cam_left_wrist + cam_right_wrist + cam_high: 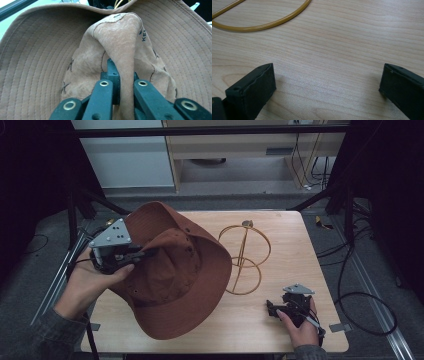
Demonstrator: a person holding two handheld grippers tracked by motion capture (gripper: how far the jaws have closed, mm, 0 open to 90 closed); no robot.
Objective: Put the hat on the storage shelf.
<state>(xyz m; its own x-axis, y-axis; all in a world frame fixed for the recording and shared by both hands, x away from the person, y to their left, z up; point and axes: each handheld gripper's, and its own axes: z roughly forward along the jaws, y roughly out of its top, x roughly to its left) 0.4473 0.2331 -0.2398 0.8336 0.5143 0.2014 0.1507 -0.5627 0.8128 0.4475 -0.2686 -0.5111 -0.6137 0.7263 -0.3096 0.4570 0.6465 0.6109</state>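
Left gripper: your left gripper (131,255) sits over the left side of the tabletop, with its grey three-cornered plate facing up and your hand wrapped round it from below.
Left jaws: in the left gripper view they are closed tight on a pinched fold of the hat's crown, with cloth squeezed between the two black jaws and almost no gap left.
Hat: the brown hat (170,270) hangs from your left gripper, tilted, with its wide brim spread over the left and middle of the tabletop. The near edge of the brim reaches down toward the tabletop's front; whether it rests on the wood you cannot tell.
Hat up close: in the left gripper view the hat (45,62) shows its stitched brim curving all around, with the suede-like crown bunched up in the middle just above the jaws.
Wire stand: the golden wire stand (245,257) stands upright on the tabletop, just to the right of the hat. The brim edge comes close to its rings on that side.
Right gripper: your right gripper (274,309) lies low at the front right of the tabletop, near the base ring of the stand and well apart from the hat.
Right jaws: in the right gripper view they stand wide apart with nothing between them, bare wood under them and an arc of the stand's base ring (262,23) ahead.
Tabletop: light wood (295,240), bare to the right of the stand.
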